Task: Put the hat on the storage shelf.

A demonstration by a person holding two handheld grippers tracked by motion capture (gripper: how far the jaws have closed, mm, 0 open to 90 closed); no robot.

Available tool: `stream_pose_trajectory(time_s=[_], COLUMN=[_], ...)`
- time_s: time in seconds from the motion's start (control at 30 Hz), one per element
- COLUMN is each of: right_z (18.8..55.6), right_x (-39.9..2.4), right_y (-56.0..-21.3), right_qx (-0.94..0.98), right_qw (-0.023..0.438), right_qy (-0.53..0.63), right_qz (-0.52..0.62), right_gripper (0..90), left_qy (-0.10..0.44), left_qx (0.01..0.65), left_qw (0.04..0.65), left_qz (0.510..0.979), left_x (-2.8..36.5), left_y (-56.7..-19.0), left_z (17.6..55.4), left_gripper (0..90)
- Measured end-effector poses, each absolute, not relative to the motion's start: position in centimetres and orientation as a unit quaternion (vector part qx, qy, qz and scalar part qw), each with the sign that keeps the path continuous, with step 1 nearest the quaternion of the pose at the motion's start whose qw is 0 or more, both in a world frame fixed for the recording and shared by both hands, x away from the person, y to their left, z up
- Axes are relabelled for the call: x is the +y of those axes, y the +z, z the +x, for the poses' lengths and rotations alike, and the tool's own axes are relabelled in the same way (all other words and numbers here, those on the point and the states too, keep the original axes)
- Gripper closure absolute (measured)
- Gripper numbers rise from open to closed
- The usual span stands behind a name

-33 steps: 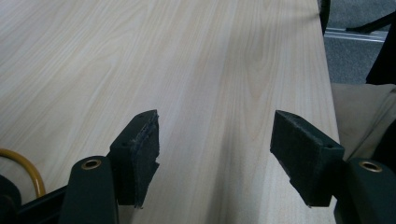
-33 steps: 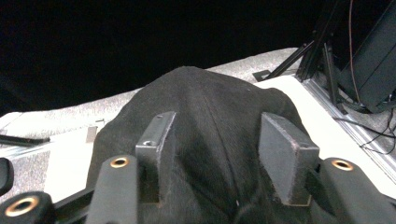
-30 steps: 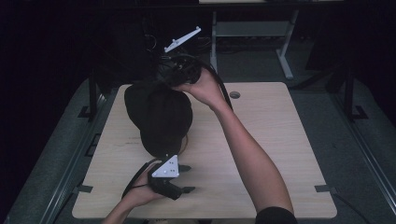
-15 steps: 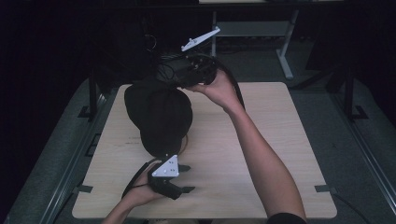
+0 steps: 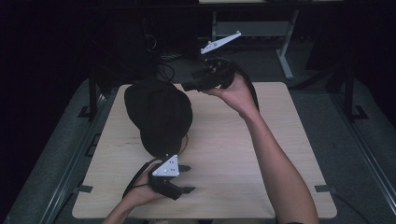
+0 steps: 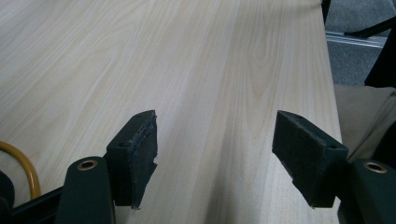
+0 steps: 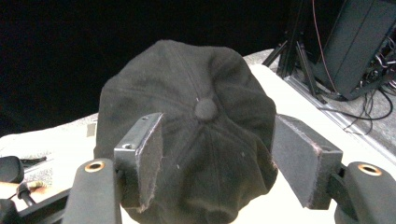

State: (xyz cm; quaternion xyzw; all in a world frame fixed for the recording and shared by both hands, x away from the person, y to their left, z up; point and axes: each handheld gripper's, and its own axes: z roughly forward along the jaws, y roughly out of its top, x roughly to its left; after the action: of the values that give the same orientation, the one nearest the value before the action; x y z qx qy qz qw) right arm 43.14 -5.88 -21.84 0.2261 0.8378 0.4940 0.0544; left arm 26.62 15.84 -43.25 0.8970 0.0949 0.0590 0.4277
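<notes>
R gripper [image 5: 189, 87] held above the table's far edge, jaws just been opening, nothing between them; black cap [image 5: 159, 115] lies on table [image 5: 261, 154] just in front. L gripper [image 5: 187, 179] wide open, empty, near edge. Approach crown square, w/ both pads either side, before closing.

No text, label, brand, number or sign can be read on anything in these views.

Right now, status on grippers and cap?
Left gripper open, over bare table. Right gripper open, jaws just widened, nothing between. Cap on table.
</notes>
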Motion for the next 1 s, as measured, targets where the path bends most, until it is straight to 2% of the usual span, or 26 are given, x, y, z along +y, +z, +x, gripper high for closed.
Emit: stream_pose_trajectory(time_s=[1.0], right_z=[39.8], right_x=[-13.5], right_y=[-25.5], right_qx=[0.829], right_qw=[0.06], right_qy=[0.479], right_qz=[0.283], right_gripper=[29.0], left_qy=[0.071], left_qx=[0.104], left_qw=[0.43], left_qz=[0.894], left_x=[16.3], left_y=[-43.3], left_z=[26.9], left_gripper=[29.5])
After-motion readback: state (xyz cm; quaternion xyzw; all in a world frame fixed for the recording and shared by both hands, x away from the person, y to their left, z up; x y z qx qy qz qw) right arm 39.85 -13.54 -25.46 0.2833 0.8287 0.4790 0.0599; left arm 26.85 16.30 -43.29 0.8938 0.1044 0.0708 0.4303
